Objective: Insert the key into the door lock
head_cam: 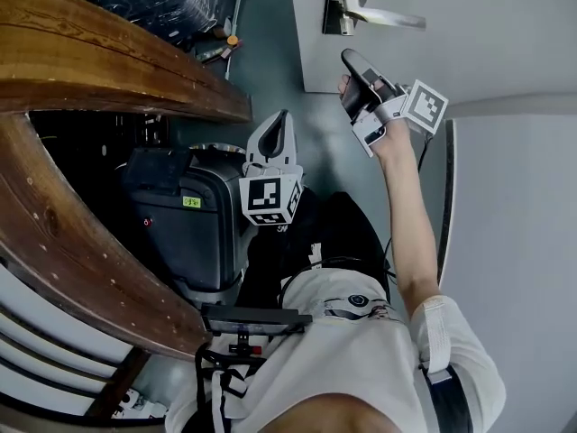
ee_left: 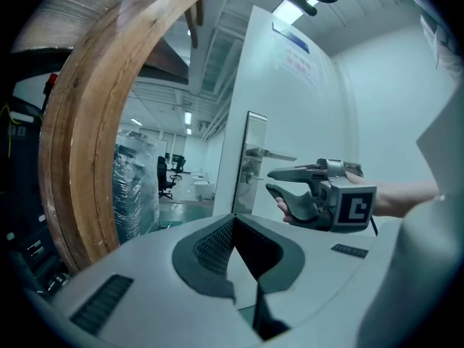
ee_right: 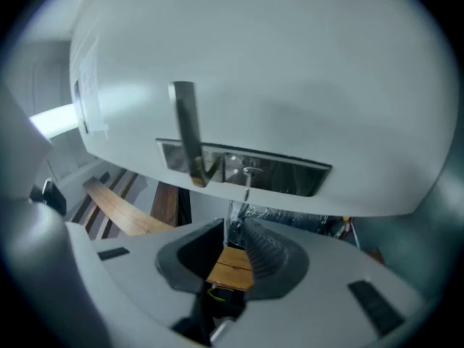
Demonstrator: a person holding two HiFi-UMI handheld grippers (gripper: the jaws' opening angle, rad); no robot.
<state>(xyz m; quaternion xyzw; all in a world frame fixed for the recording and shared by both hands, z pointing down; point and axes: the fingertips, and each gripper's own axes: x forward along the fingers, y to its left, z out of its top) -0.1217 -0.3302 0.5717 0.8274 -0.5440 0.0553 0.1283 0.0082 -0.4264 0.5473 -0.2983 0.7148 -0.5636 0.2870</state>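
Head view: the right gripper (head_cam: 353, 69) is held up near the lock (head_cam: 341, 7) on the door (head_cam: 505, 43). The left gripper (head_cam: 273, 133) hangs low, well apart.

Left gripper view: its jaws are pressed together and empty. It is best kept clear.

Right gripper view: the jaws pinch the key (ee_right: 232, 222), its tip close to the keyhole (ee_right: 251, 171), beside the handle (ee_right: 187, 129). The blade should line up square with the slot, then go straight in with a gentle push.

In the right gripper view, the key (ee_right: 246, 187) is too thin for it to be told whether its tip touches the lock (ee_right: 251, 171). In the head view it is hidden behind the right gripper (head_cam: 350, 59), and the lock plate (head_cam: 341, 7) is cut off by the top edge. The notice (ee_left: 299, 58) on the door (ee_left: 290, 129) is too blurred to be read.
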